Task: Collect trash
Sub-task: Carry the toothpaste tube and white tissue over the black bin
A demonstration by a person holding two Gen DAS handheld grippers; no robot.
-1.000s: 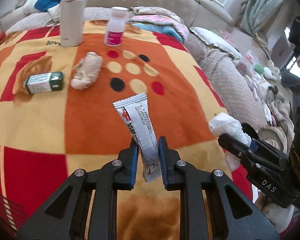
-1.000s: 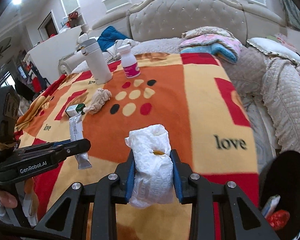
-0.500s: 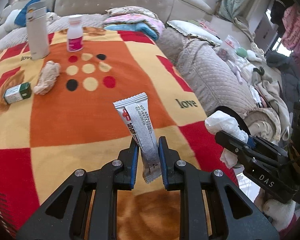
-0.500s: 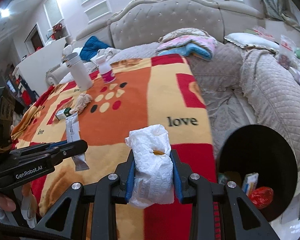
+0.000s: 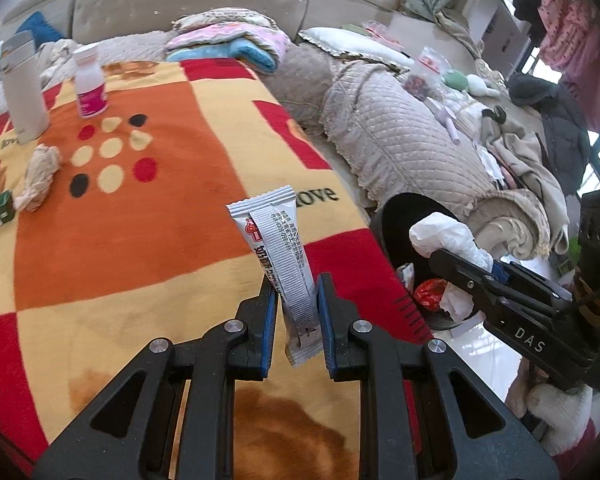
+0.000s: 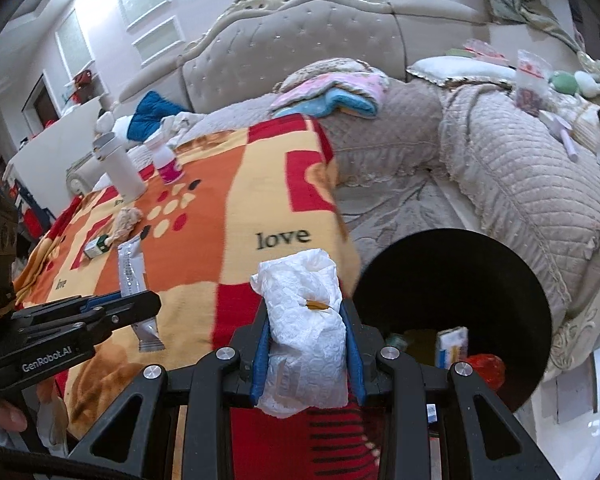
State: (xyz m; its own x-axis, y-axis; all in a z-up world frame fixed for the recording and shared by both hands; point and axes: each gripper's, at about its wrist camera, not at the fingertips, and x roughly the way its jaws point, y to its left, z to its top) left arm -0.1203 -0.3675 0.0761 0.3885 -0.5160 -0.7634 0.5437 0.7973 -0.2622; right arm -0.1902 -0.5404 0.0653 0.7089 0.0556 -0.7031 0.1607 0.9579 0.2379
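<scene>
Right wrist view: the black bin [image 6: 452, 280] beside the bed edge is the landmark; its lower rim is cut off by the right gripper [image 6: 306, 344], whose jaws are clamped on a crumpled white tissue [image 6: 306, 336] just left of the bin mouth. Inside the bin, a small box and a red wrapper [image 6: 486, 366] show only partly. Further left, the left gripper [image 5: 296, 320] pinches a silver sachet [image 5: 280, 252] over the blanket [image 5: 172, 208]. Far behind, a white flask [image 5: 22, 88], a pill bottle [image 5: 89, 82], a wadded rag [image 5: 40, 176].
</scene>
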